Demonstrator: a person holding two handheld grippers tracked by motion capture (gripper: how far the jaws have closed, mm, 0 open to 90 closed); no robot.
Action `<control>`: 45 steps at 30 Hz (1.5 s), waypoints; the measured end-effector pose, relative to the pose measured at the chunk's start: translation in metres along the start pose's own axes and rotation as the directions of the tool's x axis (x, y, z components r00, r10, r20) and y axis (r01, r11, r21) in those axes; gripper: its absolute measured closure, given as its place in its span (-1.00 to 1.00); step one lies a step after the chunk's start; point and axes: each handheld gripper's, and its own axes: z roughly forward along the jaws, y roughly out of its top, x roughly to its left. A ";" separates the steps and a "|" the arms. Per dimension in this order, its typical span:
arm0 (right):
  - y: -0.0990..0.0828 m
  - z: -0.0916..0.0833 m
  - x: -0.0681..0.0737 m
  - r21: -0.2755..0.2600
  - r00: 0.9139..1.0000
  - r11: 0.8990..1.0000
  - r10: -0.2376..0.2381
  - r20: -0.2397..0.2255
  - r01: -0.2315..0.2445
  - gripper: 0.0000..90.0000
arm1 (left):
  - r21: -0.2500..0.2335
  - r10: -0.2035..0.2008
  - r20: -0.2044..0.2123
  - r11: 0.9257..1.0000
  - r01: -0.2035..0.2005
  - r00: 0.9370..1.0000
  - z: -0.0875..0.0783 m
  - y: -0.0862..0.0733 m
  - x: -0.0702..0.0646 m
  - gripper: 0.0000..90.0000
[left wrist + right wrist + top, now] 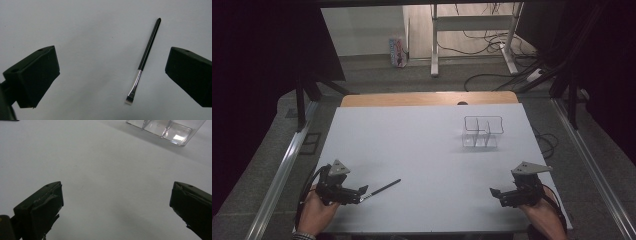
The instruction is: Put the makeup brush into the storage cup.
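Left hand-held gripper (112, 82) spread wide, released, brush (145, 61) lying between jaws, ready for pinching; right hand-held gripper (116, 205) likewise released, facing clear organizer (166, 130).

Both hand-held grippers (362, 192) (496, 194) apparently agape.

a white table (422, 150) with a bare wooden strip along its far edge carries a thin black-handled brush (381, 189) lying flat at about seven o'clock and a clear divided container (482, 132) at about two o'clock.
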 end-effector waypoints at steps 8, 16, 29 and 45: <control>0.000 0.001 0.000 0.002 1.000 1.000 -0.006 -0.001 0.006 -1.00 | 0.046 0.017 -0.004 0.999 -0.017 1.000 0.004 0.012 -0.003 -1.00; 0.001 0.002 0.001 0.013 1.000 1.000 -0.009 0.002 0.009 -1.00 | 0.072 0.017 0.006 0.997 -0.017 1.000 0.007 0.027 -0.003 -1.00; 0.001 0.003 0.000 0.017 1.000 1.000 -0.001 0.005 0.001 -1.00 | 0.141 0.061 0.037 0.988 -0.066 0.997 0.021 0.051 -0.009 -0.98; 0.002 0.004 0.001 0.029 1.000 1.000 -0.008 0.005 0.008 -1.00 | 0.265 0.148 0.076 0.950 -0.163 0.986 0.038 0.081 -0.024 -0.83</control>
